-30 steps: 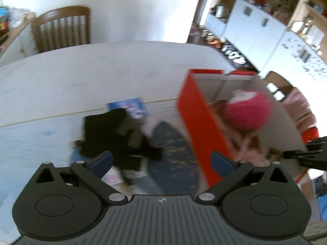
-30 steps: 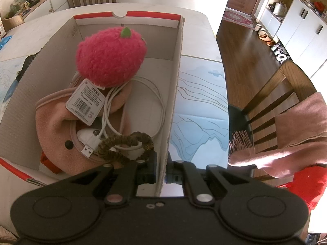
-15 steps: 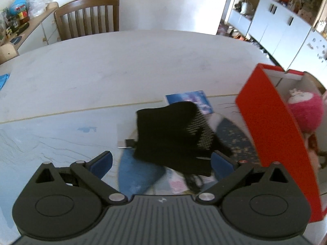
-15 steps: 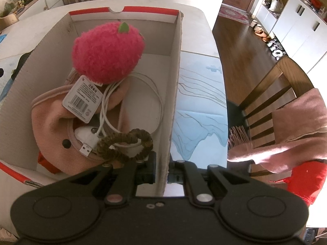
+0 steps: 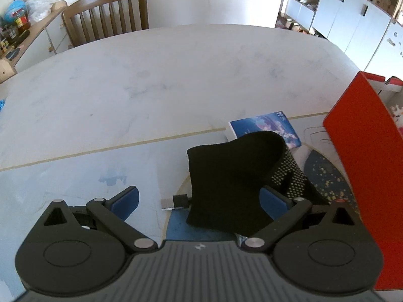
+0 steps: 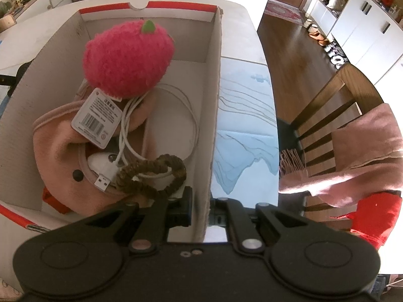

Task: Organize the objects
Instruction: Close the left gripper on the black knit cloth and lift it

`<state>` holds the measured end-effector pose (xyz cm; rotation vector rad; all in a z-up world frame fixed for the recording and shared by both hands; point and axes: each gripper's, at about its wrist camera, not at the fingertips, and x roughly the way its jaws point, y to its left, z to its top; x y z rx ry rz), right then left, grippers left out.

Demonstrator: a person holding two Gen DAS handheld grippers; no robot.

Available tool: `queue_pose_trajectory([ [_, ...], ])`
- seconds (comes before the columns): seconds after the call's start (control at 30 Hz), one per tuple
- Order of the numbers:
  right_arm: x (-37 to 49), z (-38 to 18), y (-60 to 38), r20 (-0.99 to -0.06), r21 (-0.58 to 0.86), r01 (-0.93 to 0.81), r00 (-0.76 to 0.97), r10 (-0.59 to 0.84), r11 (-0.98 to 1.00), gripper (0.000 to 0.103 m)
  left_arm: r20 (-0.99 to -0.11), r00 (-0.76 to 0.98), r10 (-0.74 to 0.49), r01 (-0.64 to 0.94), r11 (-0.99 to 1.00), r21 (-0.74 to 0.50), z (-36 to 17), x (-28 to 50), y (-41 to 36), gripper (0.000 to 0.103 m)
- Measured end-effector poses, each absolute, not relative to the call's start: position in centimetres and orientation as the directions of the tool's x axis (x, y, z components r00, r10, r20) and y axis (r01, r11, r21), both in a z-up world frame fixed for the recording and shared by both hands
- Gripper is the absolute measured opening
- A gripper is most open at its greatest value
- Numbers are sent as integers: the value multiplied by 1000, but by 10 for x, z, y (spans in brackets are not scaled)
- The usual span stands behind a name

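The left gripper (image 5: 199,201) hangs wide apart over a black knit cloth (image 5: 234,178) on the counter (image 5: 176,75), beside the red box (image 5: 365,176). The right gripper (image 6: 201,209) pinches the box's white wall (image 6: 214,125); inside lie a pink plush (image 6: 128,58) and white cable (image 6: 126,125).

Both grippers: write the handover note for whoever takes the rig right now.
Right gripper: shut on the box wall, steadying it.
Left gripper: open, hovering over the black knit item, not gripping it.
In the box: pink plush, peach hat, white cable, brown scrunchie.
On the table beside the box: the black knit item, a blue booklet, a small USB stick.
Done: four items boxed.
Left: probably grip the knit item and box it, then the rest.
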<state>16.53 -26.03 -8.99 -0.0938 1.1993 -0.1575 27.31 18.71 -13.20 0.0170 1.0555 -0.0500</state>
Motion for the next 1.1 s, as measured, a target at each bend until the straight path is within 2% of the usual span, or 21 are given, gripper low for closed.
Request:
queue_pose_trajectory([
  [0.27,166,-94,-259,-925,-163,85,335,-182,983,7,-876,479,-55,61,998,-30,-142,288,188,98],
  [0.47,167,-95,-259,-925,-166,90,330,-187,982,7,-882,465,-78,97,995,-36,-149,294,180,77],
  [0.53,167,-95,-260,-925,-165,93,329,-187,982,7,-883,462,-88,109,993,-43,-151,295,177,60],
  [0.67,167,-95,-260,-925,-165,93,330,-187,982,7,-877,471,-95,132,991,-37,-149,293,171,46],
  [0.83,167,-96,-259,-923,-173,90,332,-193,981,6,-869,487,-88,133,991,-26,-144,290,168,17],
  [0.93,167,-97,-259,-922,-175,87,335,-194,981,6,-861,500,-95,121,992,-39,-137,287,169,9],
  [1.1,166,-96,-259,-921,-169,86,341,-188,982,6,-838,529,-134,116,990,-85,-120,276,170,6],
])
